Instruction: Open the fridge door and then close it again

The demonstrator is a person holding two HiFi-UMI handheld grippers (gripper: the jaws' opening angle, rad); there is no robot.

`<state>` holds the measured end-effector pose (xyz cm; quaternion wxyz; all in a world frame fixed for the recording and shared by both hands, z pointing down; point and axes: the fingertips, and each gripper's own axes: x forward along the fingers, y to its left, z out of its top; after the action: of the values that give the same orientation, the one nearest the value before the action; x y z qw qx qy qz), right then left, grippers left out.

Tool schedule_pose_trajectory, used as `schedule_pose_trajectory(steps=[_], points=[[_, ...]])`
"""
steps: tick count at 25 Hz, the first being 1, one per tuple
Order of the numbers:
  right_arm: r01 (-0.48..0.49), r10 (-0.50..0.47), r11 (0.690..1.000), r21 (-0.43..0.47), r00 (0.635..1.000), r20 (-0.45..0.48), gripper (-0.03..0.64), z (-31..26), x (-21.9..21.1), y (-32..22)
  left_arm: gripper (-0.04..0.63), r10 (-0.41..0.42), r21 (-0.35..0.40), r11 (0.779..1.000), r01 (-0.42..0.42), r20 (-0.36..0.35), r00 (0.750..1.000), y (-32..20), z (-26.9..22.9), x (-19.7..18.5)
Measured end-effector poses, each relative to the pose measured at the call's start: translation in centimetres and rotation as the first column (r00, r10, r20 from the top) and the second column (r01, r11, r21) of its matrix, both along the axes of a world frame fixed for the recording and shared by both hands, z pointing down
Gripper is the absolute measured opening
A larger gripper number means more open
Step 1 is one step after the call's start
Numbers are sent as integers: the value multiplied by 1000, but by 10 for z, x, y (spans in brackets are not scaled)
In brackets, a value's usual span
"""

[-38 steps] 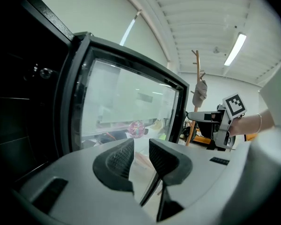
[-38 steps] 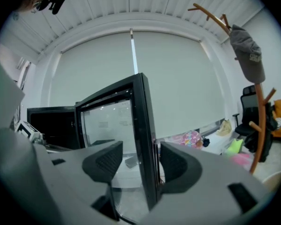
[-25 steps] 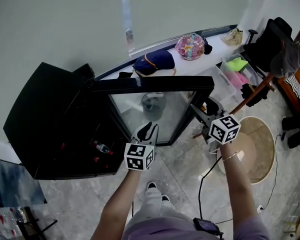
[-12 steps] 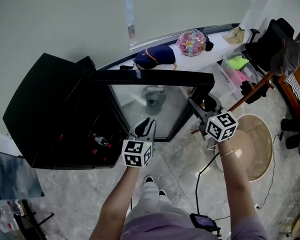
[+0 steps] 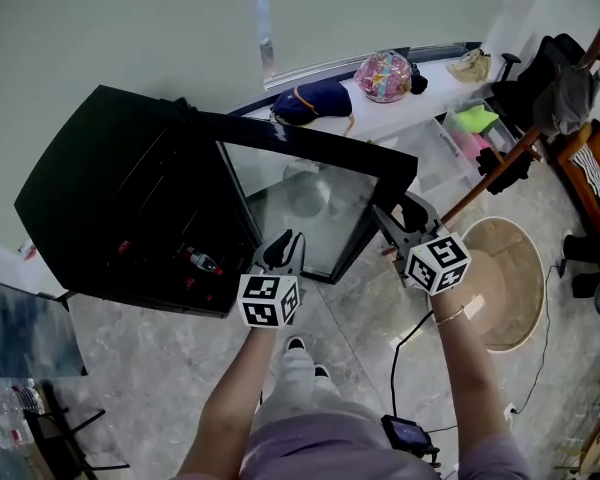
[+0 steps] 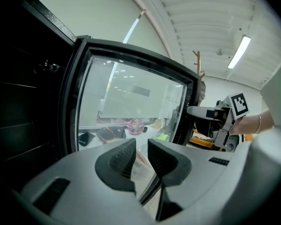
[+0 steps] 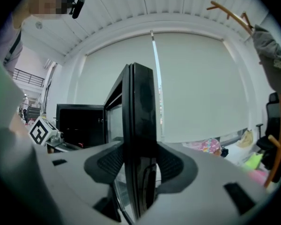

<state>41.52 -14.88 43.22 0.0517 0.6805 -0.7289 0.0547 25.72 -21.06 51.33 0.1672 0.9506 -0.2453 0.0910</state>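
Head view: a black fridge (image 5: 110,198) stands at the left, its glass fridge door (image 5: 305,200) swung partway out over the stone floor (image 5: 360,318). The left gripper (image 5: 284,250) hovers low in front of the glass, and the right gripper (image 5: 400,216) sits at the door's free edge. A pink bag (image 5: 385,76) lies on the ledge (image 5: 430,88) behind

Left gripper view: the jaws stand a narrow gap apart with nothing between them, the glass beyond

Right gripper view: the door's free edge runs upright between the pads (image 7: 108,163), which have just been closing and now press it from both sides
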Motion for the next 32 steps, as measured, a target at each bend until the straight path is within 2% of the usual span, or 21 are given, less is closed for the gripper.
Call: schedule_pose_trajectory(steps=[10, 22, 32], points=[[58, -58, 998, 0, 998, -1, 213, -1, -53, 43, 71, -96, 31, 995, 96, -12, 995, 42, -15, -45], [162, -162, 987, 6, 986, -31, 207, -2, -112, 77, 80, -213, 44, 976, 213, -13, 977, 85, -19, -103], [241, -242, 970, 27, 970, 13, 198, -3, -163, 93, 98, -271, 33, 962, 271, -14, 963, 97, -17, -139]])
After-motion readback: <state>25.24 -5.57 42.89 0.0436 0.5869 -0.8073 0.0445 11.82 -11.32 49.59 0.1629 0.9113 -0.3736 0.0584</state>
